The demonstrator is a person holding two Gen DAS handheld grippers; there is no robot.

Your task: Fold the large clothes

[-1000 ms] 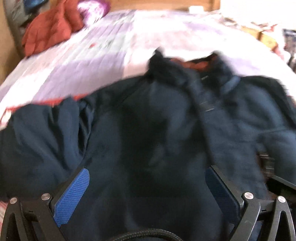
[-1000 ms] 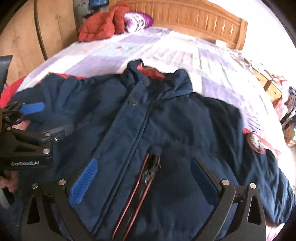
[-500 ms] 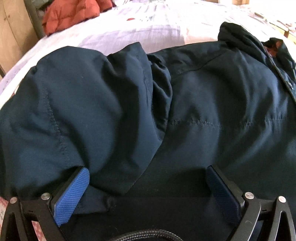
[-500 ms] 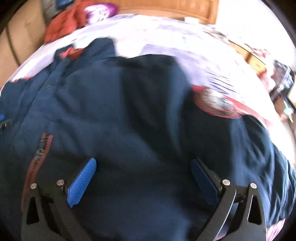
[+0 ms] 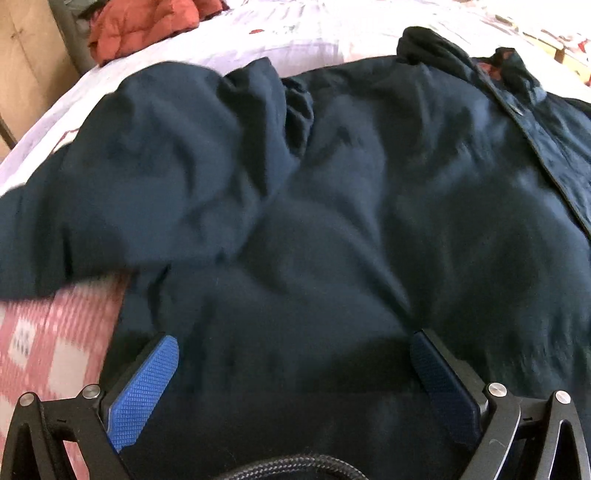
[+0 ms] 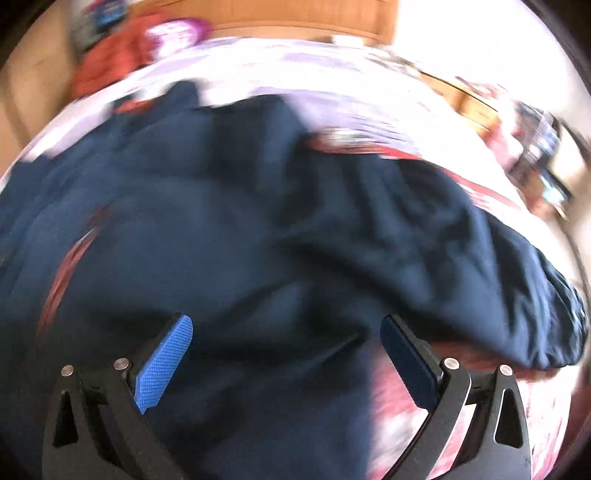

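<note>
A large navy jacket (image 5: 351, 192) lies spread front-up across the bed, its collar (image 5: 491, 66) at the far right of the left wrist view. One sleeve (image 5: 147, 184) bulges at the left. My left gripper (image 5: 293, 347) hovers open over the jacket's lower left part, blue pads wide apart with nothing between them. In the blurred right wrist view the same jacket (image 6: 240, 221) fills the frame, its right sleeve (image 6: 461, 266) draped to the right. My right gripper (image 6: 286, 332) stands open above the jacket's lower right side.
The bed has a pale lilac quilt (image 5: 314, 33) and a red-and-white checked cover (image 5: 55, 343) at the near edge. An orange-red padded garment (image 5: 144, 22) lies at the far left corner by a wooden headboard (image 6: 295, 18). Cluttered furniture (image 6: 535, 147) stands to the right.
Both grippers have swung outward from the jacket's middle toward its two sides. The left view has drawn back, and the checked cover now shows. Both stayed open.
</note>
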